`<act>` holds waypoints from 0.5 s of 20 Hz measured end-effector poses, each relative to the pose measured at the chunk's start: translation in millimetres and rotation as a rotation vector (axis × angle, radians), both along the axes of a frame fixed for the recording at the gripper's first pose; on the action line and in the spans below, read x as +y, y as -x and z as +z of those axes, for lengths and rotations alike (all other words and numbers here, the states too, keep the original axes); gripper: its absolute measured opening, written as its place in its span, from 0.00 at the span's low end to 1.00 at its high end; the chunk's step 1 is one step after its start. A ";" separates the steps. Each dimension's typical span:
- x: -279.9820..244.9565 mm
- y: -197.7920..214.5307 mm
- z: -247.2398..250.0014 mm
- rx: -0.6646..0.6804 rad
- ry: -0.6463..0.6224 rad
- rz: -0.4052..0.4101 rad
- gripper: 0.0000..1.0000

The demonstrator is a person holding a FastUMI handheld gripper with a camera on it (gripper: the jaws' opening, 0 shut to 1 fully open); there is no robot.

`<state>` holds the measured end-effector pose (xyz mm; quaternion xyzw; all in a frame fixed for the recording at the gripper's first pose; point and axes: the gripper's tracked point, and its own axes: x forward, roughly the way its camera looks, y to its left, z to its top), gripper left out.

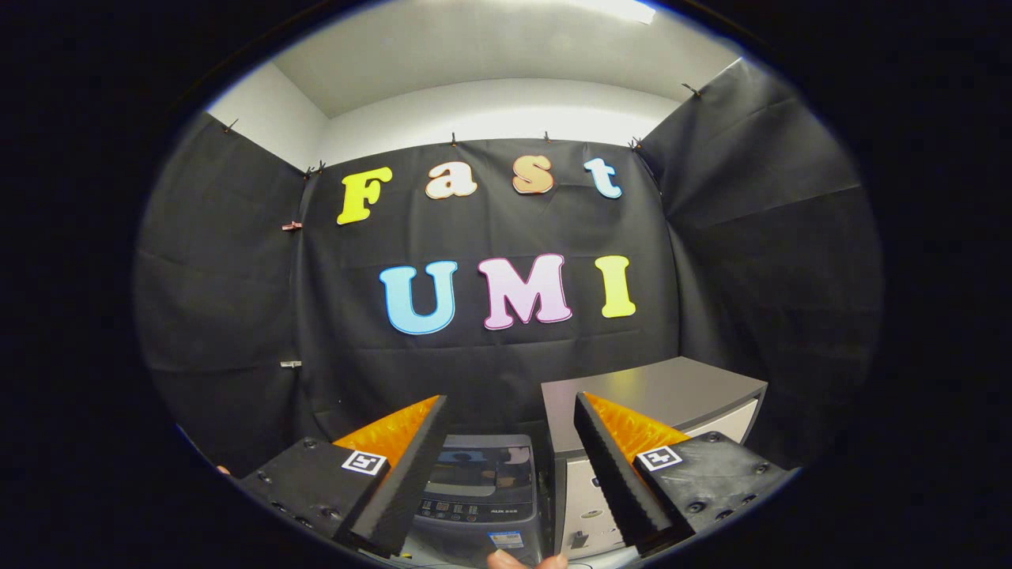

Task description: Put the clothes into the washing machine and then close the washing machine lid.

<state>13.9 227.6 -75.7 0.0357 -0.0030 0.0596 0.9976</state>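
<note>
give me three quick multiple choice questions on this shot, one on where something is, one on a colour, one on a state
1. Where is the washing machine?
A. ahead of and below the fingers, seen in the gap between them
B. on top of the cabinet
C. hanging on the booth wall

2. What colour is the top of the cabinet beside the washing machine?
A. red
B. grey
C. green

3. How do the fingers of the hand-held gripper stand?
A. pressed together
B. clamped on a garment
C. spread apart with nothing between them

Answers:
1 A, its control panel and lid show in the gap between the fingers.
2 B, the flat top reads plain grey.
3 C, a wide gap separates the fingers and no cloth is held.
</note>
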 end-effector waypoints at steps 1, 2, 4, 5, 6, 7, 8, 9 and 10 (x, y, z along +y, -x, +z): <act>2.1 -0.1 0.4 0.000 0.000 0.002 0.99; 3.9 -0.3 0.1 0.001 0.001 0.004 0.99; 4.8 0.1 0.8 -0.002 0.005 0.008 0.99; 5.4 -0.4 0.2 -0.003 0.006 0.010 0.99; 7.4 -0.5 0.4 -0.003 0.008 0.013 0.99; 7.7 -0.6 0.1 -0.002 0.009 0.014 0.99; 8.3 -0.6 0.3 -0.002 0.009 0.014 0.99; 8.5 -1.9 -0.4 -0.001 0.008 0.013 0.99; 7.9 -2.0 -1.1 0.000 0.007 0.013 0.99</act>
